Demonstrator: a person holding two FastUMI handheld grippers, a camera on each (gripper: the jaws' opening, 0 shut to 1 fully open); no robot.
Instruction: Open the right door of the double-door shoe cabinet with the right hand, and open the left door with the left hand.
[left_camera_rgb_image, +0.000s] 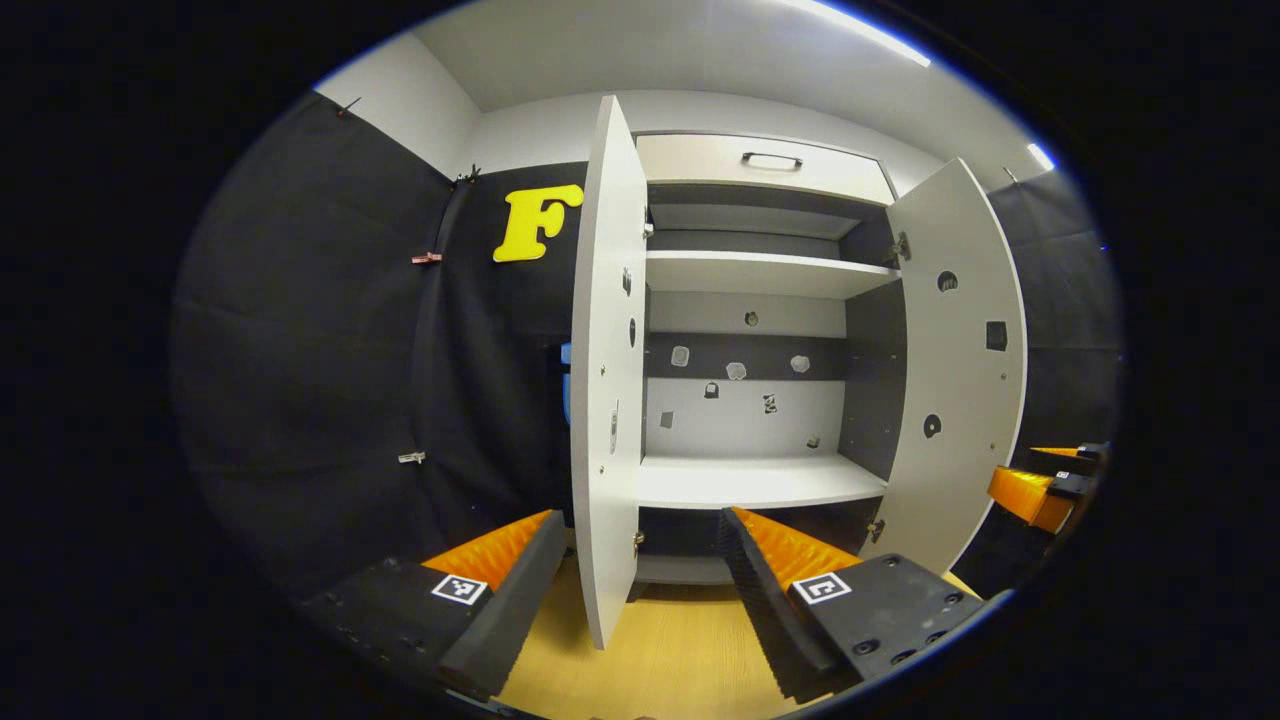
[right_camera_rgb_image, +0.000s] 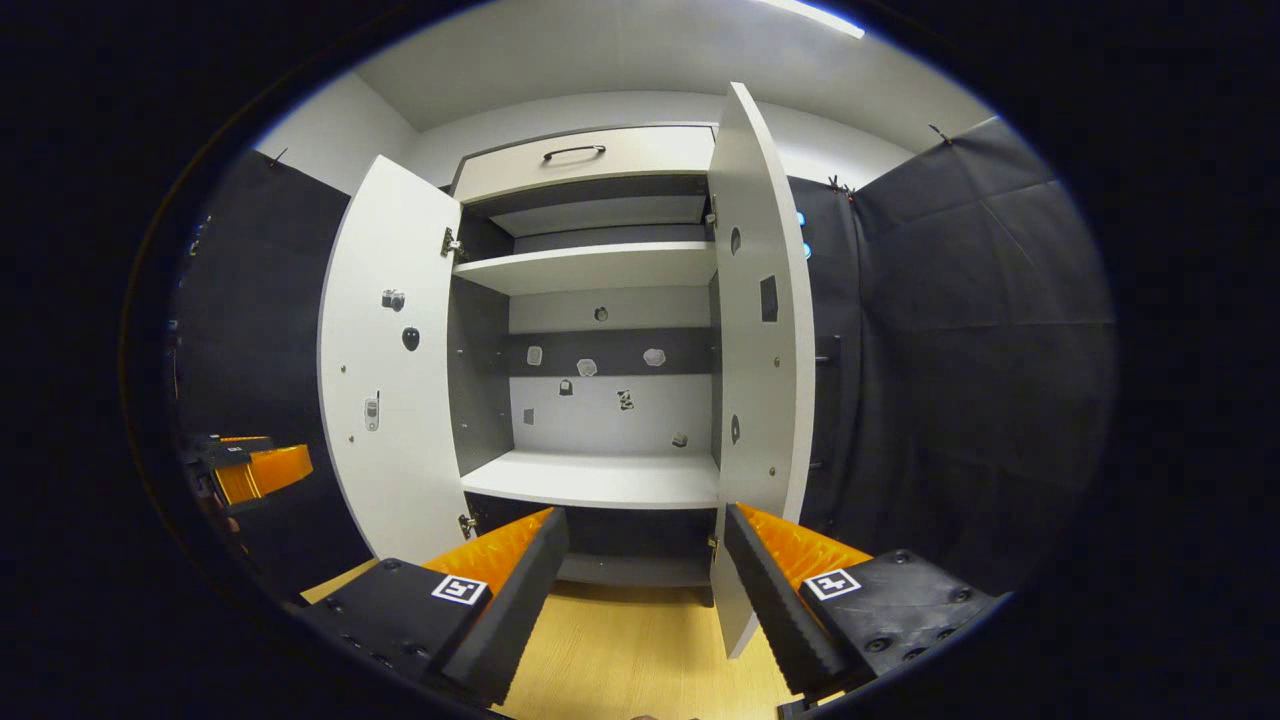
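Jaws spread on both the left gripper (left_camera_rgb_image: 640, 590) and right gripper (right_camera_rgb_image: 645, 590), each straddling its swung-out white panel door (left_camera_rgb_image: 605, 380) (right_camera_rgb_image: 765, 340), which a careless withdrawal could knock.

This is a recording booth, not a lived-in home: black cloth (left_camera_rgb_image: 330, 350) is clipped over plain white walls, strip lights (right_camera_rgb_image: 815, 18) run along the ceiling, and a lone white shoe cabinet (right_camera_rgb_image: 590, 480) stands on a wood-look floor (right_camera_rgb_image: 640, 650).
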